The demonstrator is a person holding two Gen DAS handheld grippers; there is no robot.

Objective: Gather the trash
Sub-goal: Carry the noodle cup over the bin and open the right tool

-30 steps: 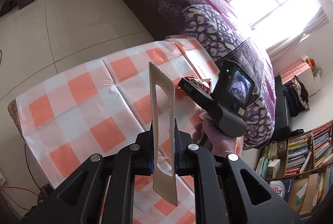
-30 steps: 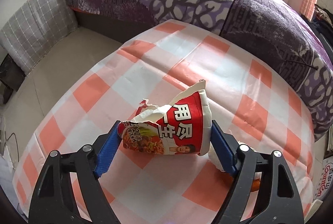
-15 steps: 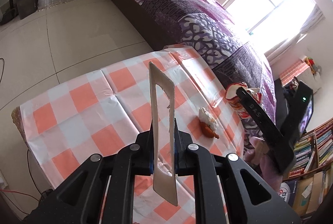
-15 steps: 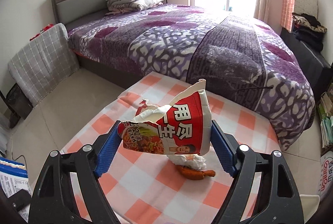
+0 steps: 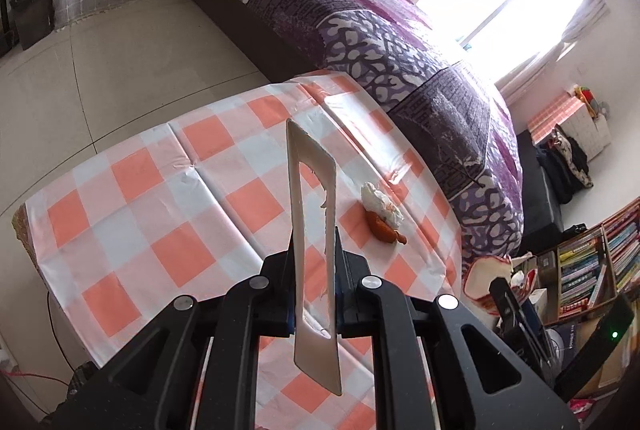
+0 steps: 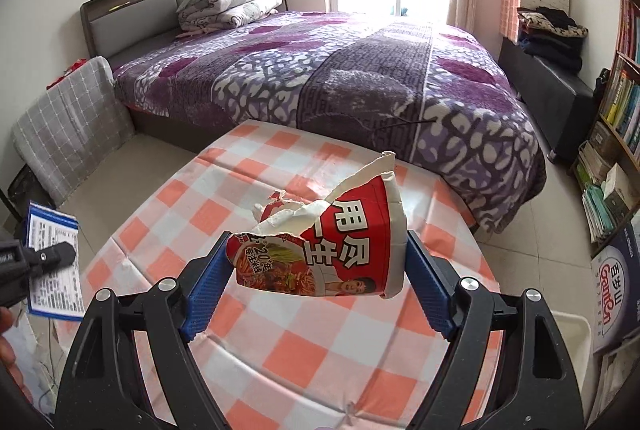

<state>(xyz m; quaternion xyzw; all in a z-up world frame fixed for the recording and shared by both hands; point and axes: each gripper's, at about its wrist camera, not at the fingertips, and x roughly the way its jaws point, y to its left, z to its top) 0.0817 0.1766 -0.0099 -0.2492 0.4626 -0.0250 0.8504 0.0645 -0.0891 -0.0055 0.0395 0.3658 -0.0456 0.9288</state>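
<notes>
My left gripper [image 5: 314,290] is shut on a flat white cardboard box [image 5: 312,230], held upright above the orange-and-white checked table [image 5: 160,214]. My right gripper [image 6: 316,270] is shut on a torn red instant-noodle cup [image 6: 324,250], held above the table's [image 6: 280,350] near edge. In the left wrist view the cup [image 5: 490,276] and right gripper [image 5: 520,314] sit off the table's right corner. A crumpled white tissue [image 5: 382,204] with an orange scrap [image 5: 384,228] lies on the table. The box also shows at the left edge of the right wrist view [image 6: 54,270].
A bed with a purple patterned blanket [image 6: 360,70] stands just beyond the table. A grey checked cushion [image 6: 68,122] leans by the bed. Bookshelves [image 5: 592,270] fill the right side. A white bin rim [image 6: 576,326] shows at lower right.
My right gripper has lifted the noodle cup off the table and pulled it back and to the right, past the table's corner. The left gripper and box have barely moved.
</notes>
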